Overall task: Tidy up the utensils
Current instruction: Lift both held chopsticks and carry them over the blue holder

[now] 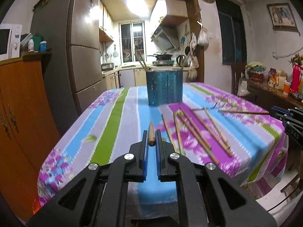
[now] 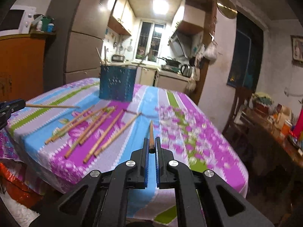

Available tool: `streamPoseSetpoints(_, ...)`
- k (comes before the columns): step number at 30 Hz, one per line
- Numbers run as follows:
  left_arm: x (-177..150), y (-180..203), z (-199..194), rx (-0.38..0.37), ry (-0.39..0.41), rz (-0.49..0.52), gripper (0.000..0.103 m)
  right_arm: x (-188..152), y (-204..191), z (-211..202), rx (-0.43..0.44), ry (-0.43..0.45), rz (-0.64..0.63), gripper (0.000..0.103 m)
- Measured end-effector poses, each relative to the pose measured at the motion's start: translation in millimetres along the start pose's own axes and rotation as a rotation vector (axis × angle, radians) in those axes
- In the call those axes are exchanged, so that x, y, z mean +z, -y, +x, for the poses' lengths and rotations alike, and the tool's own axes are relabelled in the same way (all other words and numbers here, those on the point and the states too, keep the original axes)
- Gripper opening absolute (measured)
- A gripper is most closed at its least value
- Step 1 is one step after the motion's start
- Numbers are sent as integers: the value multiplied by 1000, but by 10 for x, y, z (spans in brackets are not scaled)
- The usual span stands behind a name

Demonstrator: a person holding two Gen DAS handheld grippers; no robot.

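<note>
Each tool pinches one chopstick: the left tool [image 1: 151,138] its chopstick [image 1: 151,133], the right tool [image 2: 151,145] another chopstick [image 2: 151,136], above the table [image 1: 121,117].

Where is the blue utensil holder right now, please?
The blue utensil holder stands upright near the table's far edge, just beyond the loose chopsticks; centre in the left wrist view, left of centre in the right.

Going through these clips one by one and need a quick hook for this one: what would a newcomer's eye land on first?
First, the bright striped floral tablecloth covering the table. On it a scatter of loose wooden chopsticks lies in front of a blue perforated utensil holder at the far side. Each hand-held gripper, left and right, is shut on a single chopstick held above the cloth.
</note>
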State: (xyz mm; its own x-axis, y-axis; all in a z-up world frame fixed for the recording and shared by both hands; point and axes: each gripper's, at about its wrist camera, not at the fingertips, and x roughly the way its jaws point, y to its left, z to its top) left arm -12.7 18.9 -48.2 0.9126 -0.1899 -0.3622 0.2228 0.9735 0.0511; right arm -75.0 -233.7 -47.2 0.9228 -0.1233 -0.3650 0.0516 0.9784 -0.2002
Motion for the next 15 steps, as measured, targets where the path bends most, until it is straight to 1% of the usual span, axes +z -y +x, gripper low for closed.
streamPoseSetpoints(4,310,-94,-29,-31,5,-37,6,297,33,-135,14,73,-66,7)
streamPoseSetpoints(7,538,-169,-5,-51,3,-58,6,494,60,-139,38,101,-115,7)
streamPoseSetpoints(11,848,-299,146,-85,-34,-104,6,742,113,-13,96,92,-147,7)
streamPoseSetpoints(13,988,-360,252,-108,-66,-132,6,882,169,74,128,78,-139,7)
streamPoseSetpoints(15,1103,-382,337,-111,-84,-137,6,1010,230,162,151,68,-124,7)
